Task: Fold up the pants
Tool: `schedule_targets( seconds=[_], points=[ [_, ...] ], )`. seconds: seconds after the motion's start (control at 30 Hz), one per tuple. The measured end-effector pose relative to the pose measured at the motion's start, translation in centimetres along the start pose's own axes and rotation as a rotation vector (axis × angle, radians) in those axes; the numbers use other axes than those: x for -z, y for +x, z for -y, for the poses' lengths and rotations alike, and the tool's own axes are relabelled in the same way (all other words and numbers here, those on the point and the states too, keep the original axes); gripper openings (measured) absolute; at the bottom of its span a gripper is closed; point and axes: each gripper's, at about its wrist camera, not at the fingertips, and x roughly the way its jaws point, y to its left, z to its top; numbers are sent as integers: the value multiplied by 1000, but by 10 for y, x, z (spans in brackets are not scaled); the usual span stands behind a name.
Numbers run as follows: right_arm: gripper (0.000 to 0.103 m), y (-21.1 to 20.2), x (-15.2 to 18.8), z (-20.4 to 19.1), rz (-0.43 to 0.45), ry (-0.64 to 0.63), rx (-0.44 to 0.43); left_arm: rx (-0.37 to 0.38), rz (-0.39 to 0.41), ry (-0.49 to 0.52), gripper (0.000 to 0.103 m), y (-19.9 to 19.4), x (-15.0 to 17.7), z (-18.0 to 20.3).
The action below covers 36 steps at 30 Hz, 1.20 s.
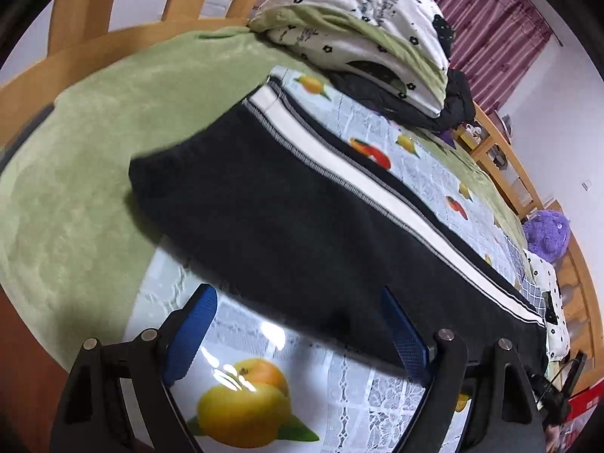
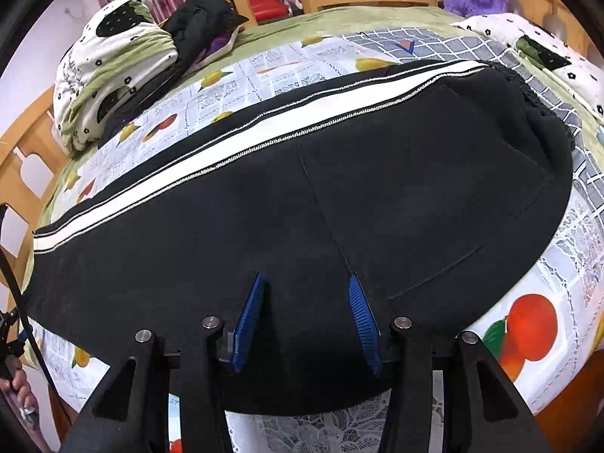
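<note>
On the fruit-print plastic cloth [image 1: 245, 343] over the bed, black fleece pants w/ a white side stripe [image 2: 339, 204] lie flat, legs stacked lengthwise. Left gripper [image 1: 298, 332] is spread wide, holding nothing; right gripper [image 2: 305, 321] half-spread over fabric (grip unclear). Next, prob.: pinch an end, fold crosswise.
</note>
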Motion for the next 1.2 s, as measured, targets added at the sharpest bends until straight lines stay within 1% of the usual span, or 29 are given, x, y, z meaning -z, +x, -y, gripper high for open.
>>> schedule_targets(
  seconds=[0.07, 0.13, 0.2, 0.23, 0.3, 0.37, 0.43, 0.5, 0.57, 0.6, 0.63, 0.67, 0.7, 0.73, 0.77, 0.8, 0.83, 0.87, 0.9, 0.93, 0.97, 1.0, 1.03, 1.07, 1.1, 1.13, 1.17, 1.2],
  points=[
    [47, -13, -14, -12, 71, -64, 0, -3, 27, 38, 86, -5, -9, 9],
    [53, -21, -33, -24, 133, -127, 10, -16, 39, 95, 86, -3, -22, 23],
    [71, -14, -59, -34, 178, -210, 8, -46, 43, 153, 86, 5, -37, 36],
    [72, -5, -74, -37, 181, -244, 22, -61, 45, 172, 86, 7, -44, 40],
    [72, 16, -98, -41, 157, -299, 35, -117, 66, 207, 86, 18, -65, 49],
    [72, 44, -123, -49, 108, -374, 5, -150, 72, 215, 86, 31, -85, 55],
    [72, 65, -138, -60, 60, -447, -32, -161, 75, 212, 86, 43, -99, 55],
    [72, 84, -146, -78, 38, -534, -77, -183, 79, 220, 86, 61, -116, 55],
    [72, 101, -147, -93, 13, -599, -117, -237, 79, 229, 86, 85, -134, 51],
    [72, 115, -145, -99, -28, -631, -123, -268, 68, 226, 86, 97, -141, 48],
    [72, 131, -145, -105, -67, -656, -101, -296, 54, 217, 86, 109, -146, 43],
    [69, 142, -141, -107, -98, -679, -73, -320, 31, 197, 86, 123, -152, 36],
    [59, 149, -134, -109, -103, -704, -76, -329, 14, 182, 86, 131, -154, 31],
    [53, 145, -133, -111, -71, -711, -97, -335, 1, 166, 78, 140, -156, 26],
    [19, 142, -131, -113, -65, -716, -104, -348, -3, 158, 68, 146, -157, 21],
    [4, 140, -130, -117, -52, -720, -89, -373, 7, 165, 39, 148, -156, 20],
    [4, 133, -128, -119, -6, -721, -80, -387, 32, 200, 28, 146, -156, 21],
    [3, 127, -128, -118, 20, -721, -83, -351, 44, 208, 23, 140, -157, 22],
    [3, 123, -129, -117, 37, -714, -87, -308, 75, 191, 21, 131, -159, 19],
    [3, 119, -134, -115, 54, -683, -104, -285, 105, 172, 21, 123, -160, 16],
    [3, 115, -139, -112, 73, -643, -128, -278, 114, 166, 21, 121, -162, 15],
    [3, 115, -143, -111, 82, -624, -133, -281, 111, 160, 21, 123, -165, 14],
    [3, 119, -147, -112, 73, -591, -139, -293, 95, 143, 22, 129, -166, 12],
    [4, 136, -149, -115, 25, -569, -117, -320, 60, 136, 25, 139, -165, 11],
    [6, 147, -148, -118, 1, -572, -91, -359, 32, 146, 30, 147, -162, 12],
    [7, 159, -144, -122, -7, -583, -48, -379, 26, 160, 32, 150, -162, 14],
    [9, 158, -141, -126, 25, -590, -30, -403, 31, 185, 33, 148, -159, 20],
    [14, 156, -141, -129, 30, -596, -16, -420, 35, 200, 40, 144, -157, 24]
  ],
)
